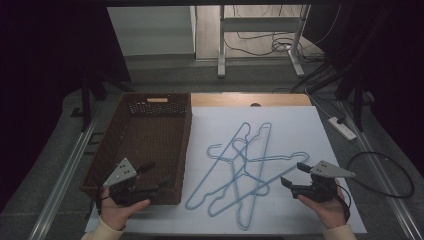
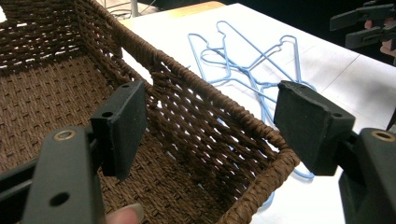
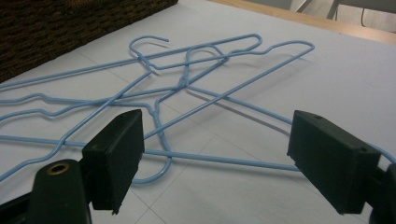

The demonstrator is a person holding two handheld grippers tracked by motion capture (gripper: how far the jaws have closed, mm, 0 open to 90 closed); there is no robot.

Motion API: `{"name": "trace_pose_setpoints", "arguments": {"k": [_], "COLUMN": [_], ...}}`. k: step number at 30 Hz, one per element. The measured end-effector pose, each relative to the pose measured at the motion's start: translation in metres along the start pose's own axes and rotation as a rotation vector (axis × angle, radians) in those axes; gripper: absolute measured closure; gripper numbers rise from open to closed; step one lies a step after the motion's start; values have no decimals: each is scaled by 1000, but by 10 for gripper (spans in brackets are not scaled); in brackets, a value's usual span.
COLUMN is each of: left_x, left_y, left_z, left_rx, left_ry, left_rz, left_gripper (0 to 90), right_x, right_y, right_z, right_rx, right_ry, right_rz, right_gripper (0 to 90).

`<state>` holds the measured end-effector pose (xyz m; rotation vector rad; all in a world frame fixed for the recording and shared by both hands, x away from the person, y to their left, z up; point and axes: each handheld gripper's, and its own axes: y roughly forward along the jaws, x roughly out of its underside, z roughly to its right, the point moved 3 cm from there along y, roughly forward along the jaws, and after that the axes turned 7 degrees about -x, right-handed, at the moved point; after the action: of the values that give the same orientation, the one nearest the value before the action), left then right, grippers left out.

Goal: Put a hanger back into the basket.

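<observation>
— So, which one should the right gripper [image 1: 291,174] go for first? Its jaws are spread wide and hold nothing, just right of the pile of hangers [image 1: 243,165].

— Judging by the pile, the topmost hanger. They are blue wire, lying flat and crossed over each other on the white sheet [image 1: 300,130], near the middle of the table and right of the basket [image 1: 145,107]. In the right gripper view a long straight wire [image 3: 219,161] runs between the jaws; I'd close on a bar like that, away from the crossings.

— Why away from them?

— A grip at a crossing would likely catch two wires, and the hooks [image 3: 149,40] look ready to snag a neighbour. I'd lift slowly and watch whether a second hanger comes along.

— And the left gripper [image 1: 155,176]?

— Also spread wide, holding nothing, hovering over the near right corner of the basket. It could pin a stray hanger down if one tangles.

— Anything in the way?

— The basket's right wall [image 2: 219,116] stands between pile and basket, so a hanger must be carried over it. The basket looks empty. Beyond the table, a power strip [image 1: 342,127] and cables [image 1: 385,175] lie on the floor, well apart.
</observation>
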<state>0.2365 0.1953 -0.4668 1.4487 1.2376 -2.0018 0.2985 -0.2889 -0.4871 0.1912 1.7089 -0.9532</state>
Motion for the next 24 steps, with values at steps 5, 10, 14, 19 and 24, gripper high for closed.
{"name": "trace_pose_setpoints", "arguments": {"k": [5, 10, 14, 19, 24], "left_x": [0, 0, -1, -1, -3], "left_y": [0, 0, -1, 0, -1], "left_z": [1, 1, 1, 1, 1], "left_rx": [5, 4, 1, -3, -2], "left_ry": [9, 11, 12, 12, 14], "left_rz": [-5, -4, -3, -7, -4], "left_gripper": [263, 264, 264, 264, 266], "right_x": [2, 3, 4, 3, -6], "right_y": [1, 2, 3, 8, 19], "right_z": [1, 2, 3, 4, 0], "right_rx": [-2, -3, 0, -40, -52], "right_ry": [3, 5, 3, 21, -8], "right_rz": [-16, -25, -27, -60, -112], "right_gripper": [188, 191, 202, 211, 227]}}
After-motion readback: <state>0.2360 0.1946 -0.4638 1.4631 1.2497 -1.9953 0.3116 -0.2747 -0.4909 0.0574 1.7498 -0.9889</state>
